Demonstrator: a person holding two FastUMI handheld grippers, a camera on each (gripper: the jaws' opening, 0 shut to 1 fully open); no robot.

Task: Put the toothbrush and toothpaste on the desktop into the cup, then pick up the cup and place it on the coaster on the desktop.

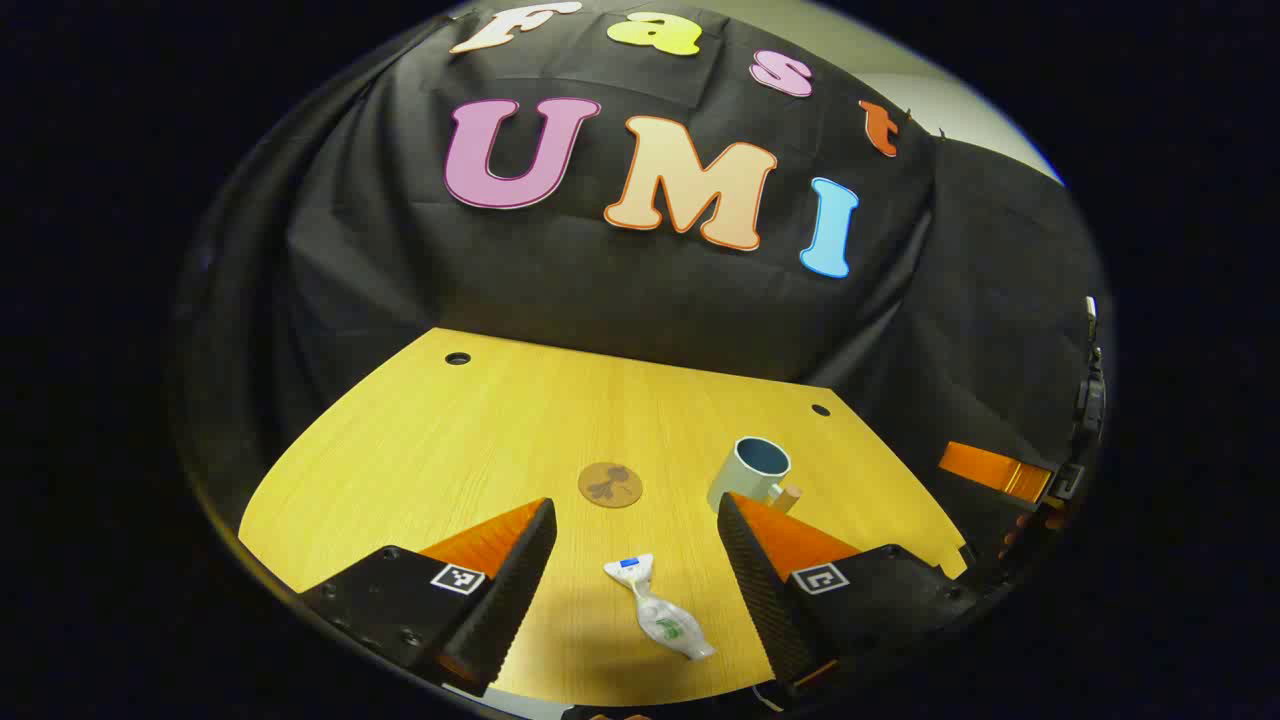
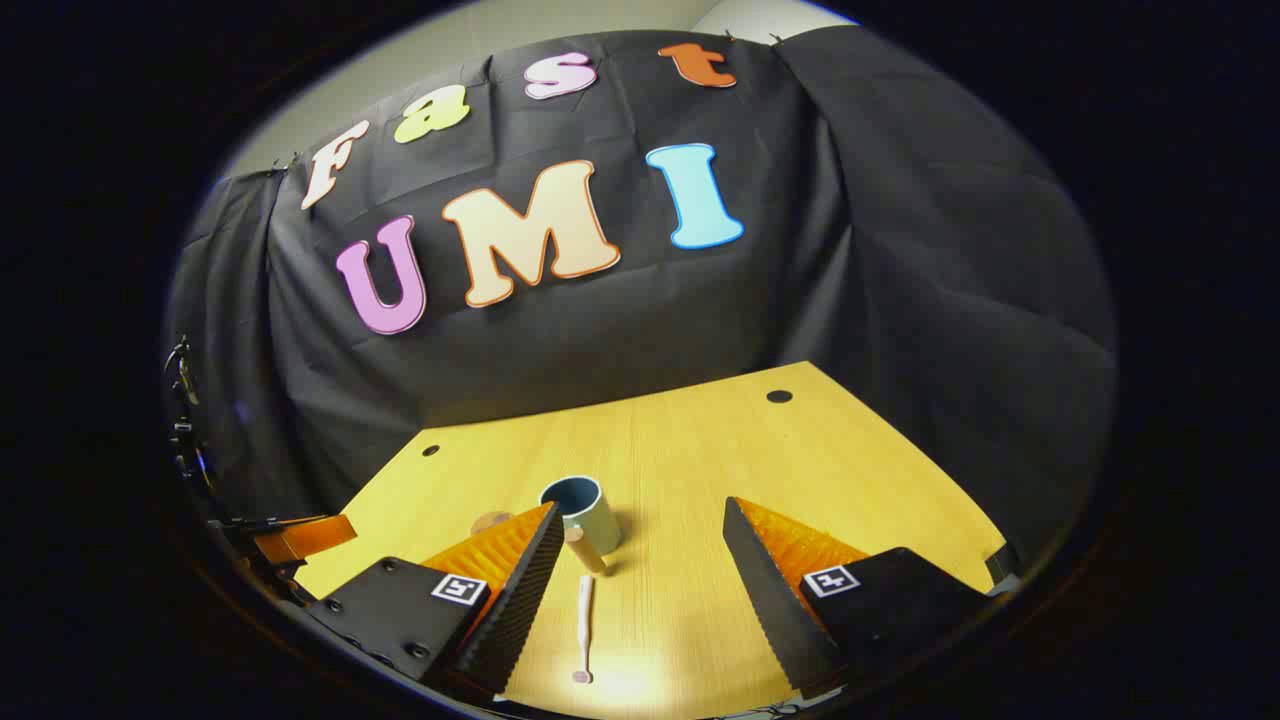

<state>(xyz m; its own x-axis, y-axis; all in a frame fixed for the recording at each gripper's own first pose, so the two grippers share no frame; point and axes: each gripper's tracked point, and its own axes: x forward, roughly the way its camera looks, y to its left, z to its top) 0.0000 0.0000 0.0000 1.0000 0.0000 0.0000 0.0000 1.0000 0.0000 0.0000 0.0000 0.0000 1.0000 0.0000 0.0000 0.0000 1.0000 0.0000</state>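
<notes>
I have both claws hanging over the counter [image 1: 420, 440] with their jaws spread wide and nothing between them — neither has taken hold of anything yet. The left claw [image 1: 636, 555] is lined up over the toothpaste [image 1: 660, 615], which lies flat on the wood in the gap between its fingers, so a straight descent should bracket the tube. The right claw [image 2: 640, 560] is set the same way over the toothbrush [image 2: 584, 625], which lies lengthwise along the gap, nearer the left finger than the right.

The cup [image 2: 588, 510] stands upright and empty just beyond the toothbrush, its wooden handle pointing toward my right claw; in the left gripper view it sits by the right finger. The coaster [image 1: 610, 485] lies flat to the cup's left, a little apart, with nothing on it.

My read — the task is at its start. The brush is thin and lies flush with the counter, so I expect it to be the fiddlier pick.
</notes>
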